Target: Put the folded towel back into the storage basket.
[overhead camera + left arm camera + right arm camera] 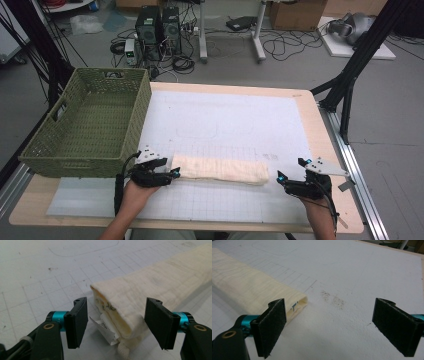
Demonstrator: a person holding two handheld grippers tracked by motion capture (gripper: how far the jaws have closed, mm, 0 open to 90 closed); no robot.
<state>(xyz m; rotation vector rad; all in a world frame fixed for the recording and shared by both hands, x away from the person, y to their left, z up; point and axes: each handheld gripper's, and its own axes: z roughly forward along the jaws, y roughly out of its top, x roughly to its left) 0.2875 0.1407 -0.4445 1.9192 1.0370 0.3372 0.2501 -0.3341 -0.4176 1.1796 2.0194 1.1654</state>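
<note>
Towel: a cream folded towel [220, 170] is seen lying lengthwise on the white gridded mat [230, 125], near the front edge of the worktop [310, 107], between the two claws.
Towel, left end: in the left gripper view the folded end [130, 307] is seen between the jaws, with a white label [103, 327] and handwritten marks showing at the fold; neither pad is seen pressing on the cloth.
Towel, right end: in the right gripper view the towel [249, 290] is seen ending just beside the claw's left-hand jaw, not between the jaws.
Left claw: the left claw [175, 173] is placed at the towel's left end; its jaws are held apart on either side of the cloth, with a gap on each side.
Right claw: the right claw [281, 177] is held just off the towel's right end; its jaws are spread wide, with bare mat between them.
Hands: each claw is held low over the mat by a hand coming in from the near edge.
Basket: a green woven basket [90, 125] is seen on the left part of the worktop, beside the mat, near the left claw.
Mat marks: faint outlines and a brownish smudge [332, 298] are noted on the mat.
</note>
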